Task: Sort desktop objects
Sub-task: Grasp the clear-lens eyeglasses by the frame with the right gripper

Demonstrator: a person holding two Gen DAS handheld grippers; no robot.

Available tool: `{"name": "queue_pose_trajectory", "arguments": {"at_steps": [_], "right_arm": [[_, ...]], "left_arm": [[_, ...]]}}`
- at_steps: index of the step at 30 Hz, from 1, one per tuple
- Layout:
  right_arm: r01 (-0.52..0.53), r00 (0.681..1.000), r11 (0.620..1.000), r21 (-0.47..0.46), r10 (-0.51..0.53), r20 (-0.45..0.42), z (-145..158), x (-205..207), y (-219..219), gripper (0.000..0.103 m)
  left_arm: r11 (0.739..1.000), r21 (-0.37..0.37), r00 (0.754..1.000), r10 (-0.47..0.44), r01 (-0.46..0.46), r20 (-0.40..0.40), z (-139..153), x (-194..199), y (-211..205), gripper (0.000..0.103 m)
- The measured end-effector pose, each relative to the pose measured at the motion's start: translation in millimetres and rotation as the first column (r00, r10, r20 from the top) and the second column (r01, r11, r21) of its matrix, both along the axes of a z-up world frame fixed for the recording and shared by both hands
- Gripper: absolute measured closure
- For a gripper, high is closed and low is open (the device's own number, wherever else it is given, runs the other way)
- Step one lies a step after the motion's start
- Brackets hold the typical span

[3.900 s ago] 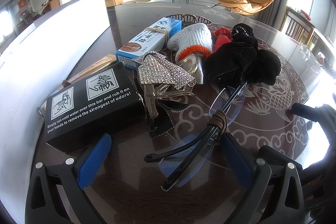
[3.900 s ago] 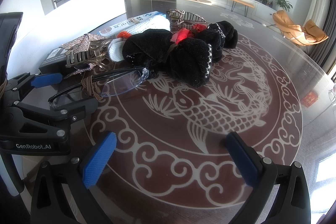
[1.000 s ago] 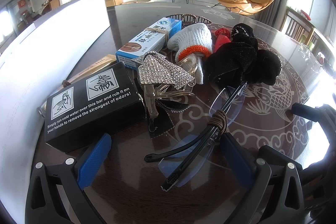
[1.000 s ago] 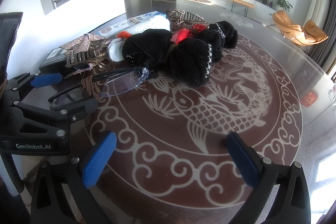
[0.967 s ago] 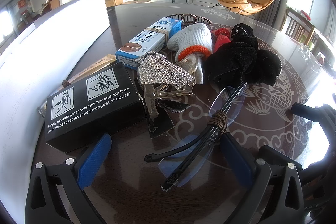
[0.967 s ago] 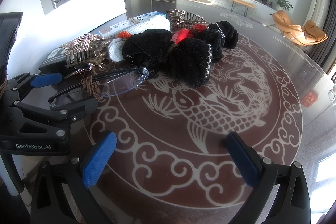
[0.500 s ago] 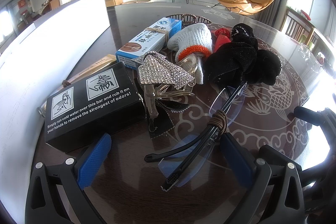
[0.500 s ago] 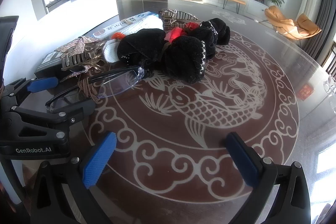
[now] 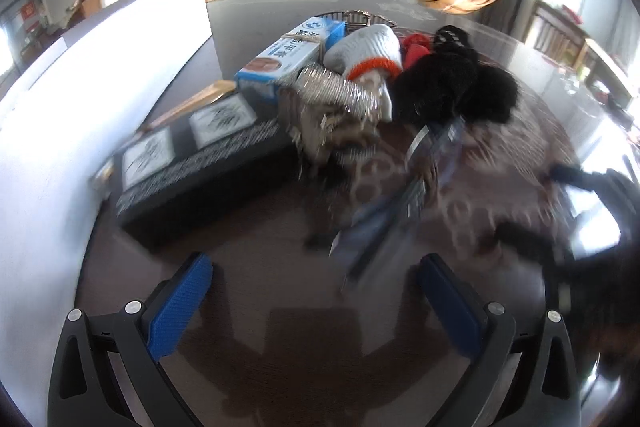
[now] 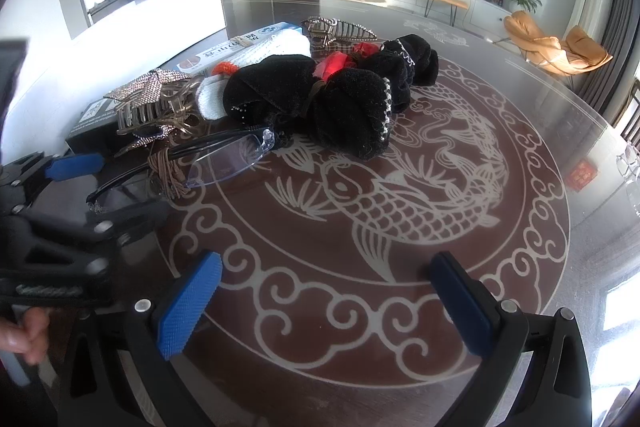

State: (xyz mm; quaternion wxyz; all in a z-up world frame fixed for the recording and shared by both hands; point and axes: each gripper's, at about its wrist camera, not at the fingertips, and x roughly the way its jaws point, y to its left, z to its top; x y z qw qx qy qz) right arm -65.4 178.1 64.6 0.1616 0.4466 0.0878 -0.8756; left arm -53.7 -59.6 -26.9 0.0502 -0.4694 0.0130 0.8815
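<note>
Bright daylight, left view motion-blurred

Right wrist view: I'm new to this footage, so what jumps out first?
The white carp pattern inlaid in the round brown table fills the middle. Behind it lies a heap of black velvet hair scrunchies, with thin black-framed glasses at their left.

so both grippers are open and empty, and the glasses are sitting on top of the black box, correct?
Not quite. The glasses lie on the table, beside the black box, not on it; the right wrist view shows this clearly. The rest holds: the left gripper and the right gripper are open and empty.
</note>
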Motion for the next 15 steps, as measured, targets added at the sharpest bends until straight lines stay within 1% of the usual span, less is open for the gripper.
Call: {"name": "queue_pose_trajectory", "arguments": {"at_steps": [1, 2, 4, 5, 8, 11, 13, 15], "right_arm": [[0.000, 1.000, 1.000, 0.000, 0.000, 0.000, -0.1, 0.0, -0.8, 0.000], [0.000, 1.000, 1.000, 0.000, 0.000, 0.000, 0.2, 0.2, -0.3, 0.000], [0.000, 1.000, 1.000, -0.001, 0.000, 0.000, 0.4, 0.3, -0.7, 0.000], [0.000, 1.000, 1.000, -0.001, 0.000, 0.000, 0.3, 0.3, -0.4, 0.000], [0.000, 1.000, 1.000, 0.000, 0.000, 0.000, 0.3, 0.3, -0.4, 0.000], [0.000, 1.000, 1.000, 0.000, 0.000, 0.000, 0.4, 0.3, -0.2, 0.000], [-0.001, 1.000, 1.000, -0.003, 0.001, 0.001, 0.5, 0.3, -0.6, 0.000], [-0.003, 1.000, 1.000, -0.021, 0.003, 0.001, 1.6, 0.6, 1.7, 0.000]], "left_arm": [[0.999, 0.034, 1.000, -0.021, 0.021, -0.005, 3.8, 8.7, -8.5, 0.000], [0.993, 0.103, 0.999, -0.052, 0.053, -0.014, 6.4, 18.9, -20.5, 0.000], [0.982, 0.171, 0.997, -0.071, 0.074, -0.029, 10.9, 26.8, -35.0, 0.000], [0.981, 0.177, 0.997, -0.070, 0.076, -0.039, 13.7, 28.8, -39.1, 0.000], [0.988, 0.129, 0.995, -0.074, 0.083, -0.070, 21.0, 18.5, -42.0, 0.000], [0.994, 0.094, 0.995, -0.055, 0.063, -0.086, 29.1, 13.1, -36.0, 0.000], [0.992, 0.118, 0.996, -0.032, 0.043, -0.089, 33.3, 11.4, -37.9, 0.000], [0.987, 0.154, 0.995, -0.032, 0.045, -0.091, 38.4, 23.4, -45.7, 0.000]]}}
